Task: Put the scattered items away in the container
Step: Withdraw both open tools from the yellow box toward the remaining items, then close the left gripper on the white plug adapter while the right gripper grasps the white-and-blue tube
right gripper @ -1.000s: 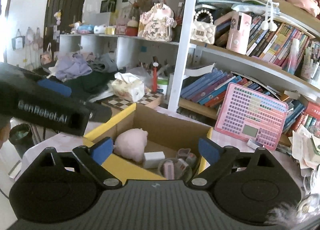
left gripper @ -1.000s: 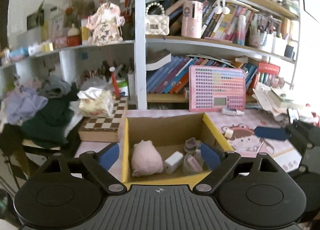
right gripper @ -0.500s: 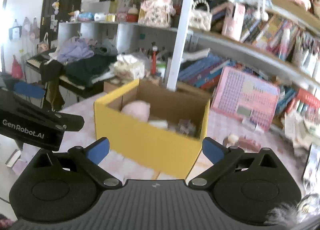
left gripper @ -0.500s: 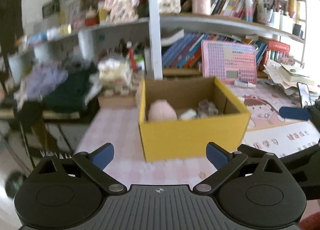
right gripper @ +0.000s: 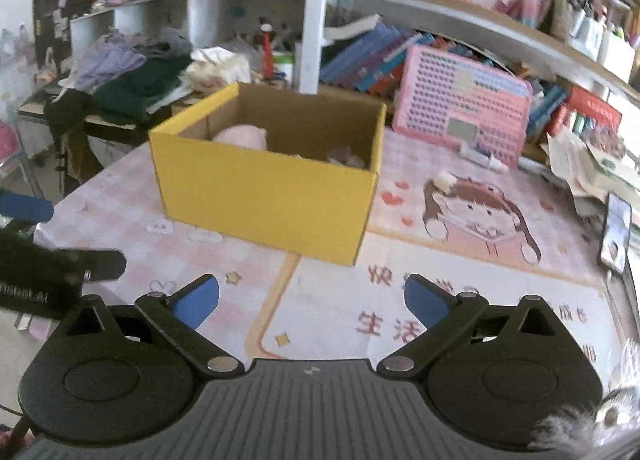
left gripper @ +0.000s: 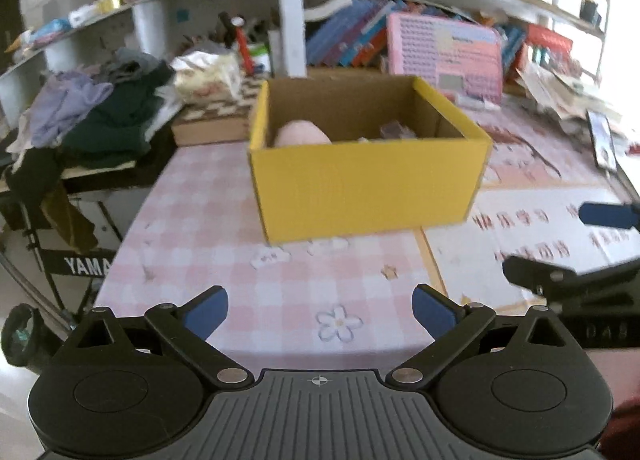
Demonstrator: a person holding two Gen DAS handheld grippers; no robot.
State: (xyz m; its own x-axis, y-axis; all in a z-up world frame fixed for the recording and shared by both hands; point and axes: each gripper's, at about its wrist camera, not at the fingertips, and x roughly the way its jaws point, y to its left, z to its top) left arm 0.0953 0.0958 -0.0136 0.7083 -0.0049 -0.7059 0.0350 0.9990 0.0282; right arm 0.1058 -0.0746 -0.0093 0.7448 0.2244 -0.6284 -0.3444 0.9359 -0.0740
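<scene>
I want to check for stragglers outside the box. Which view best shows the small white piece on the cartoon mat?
The right wrist view: the small white piece lies unobstructed on the mat, beside the yellow box. In the left wrist view I cannot make it out.

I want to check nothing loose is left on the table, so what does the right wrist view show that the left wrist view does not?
Only the right wrist view shows a small pale piece and a white tube lying on the mat right of the yellow box. Only the left wrist view shows the checkered board behind the box. Both show the box holding a pink plush, the phone at the table's right edge, and both grippers, left gripper and right gripper, open and empty.
</scene>
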